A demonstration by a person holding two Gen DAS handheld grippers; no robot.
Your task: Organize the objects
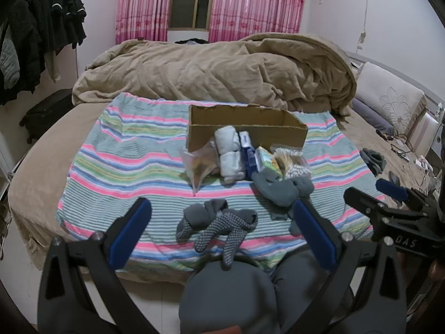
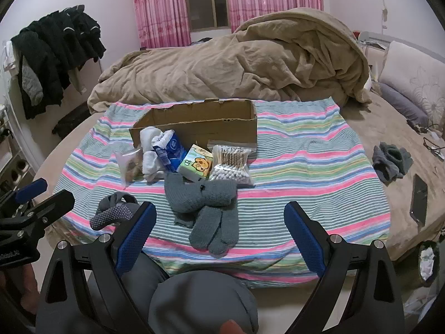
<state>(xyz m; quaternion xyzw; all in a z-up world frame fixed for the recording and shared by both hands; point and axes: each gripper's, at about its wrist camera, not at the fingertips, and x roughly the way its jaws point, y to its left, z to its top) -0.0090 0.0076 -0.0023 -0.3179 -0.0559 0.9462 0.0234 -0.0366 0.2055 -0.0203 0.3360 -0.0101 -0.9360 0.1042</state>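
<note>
Socks and small packs lie on my striped blanket (image 2: pixel 306 172) on the bed, in front of a cardboard box (image 2: pixel 200 125). I see the box with its open top up and its long side running left to right, across my view.

Right in front of the box, in a row, I see a clear bag (image 1: pixel 198 164), rolled white socks (image 2: pixel 150 153), a blue pack (image 2: pixel 173 150), a small tissue pack with a cartoon animal (image 2: pixel 196 165) and a bag of cotton swabs (image 2: pixel 232 164). The swab sticks lie left to right, side by side in the bag.

A fuzzy gray sock pair (image 2: pixel 205 208) lies just in front of the tissue pack, touching it. Its long side runs from the packs toward me, and the toes point at me. A gray sock pair with white dots (image 1: pixel 219 225) lies to its left, near the blanket's front edge. Its toes also point toward me, a bit to the left.

My left gripper (image 1: pixel 221 233) hovers over the dotted socks. Its blue fingers (image 1: pixel 130 231) are wide apart and hold nothing. My right gripper (image 2: pixel 219 236) hovers over the fuzzy socks, its fingers (image 2: pixel 304 239) wide apart too, with nothing between them.

A brown quilt (image 2: pixel 236 66) is bunched up behind the box. More gray cloth (image 2: pixel 390 161) and a phone (image 2: pixel 418 201) lie on the bed off to the right.
</note>
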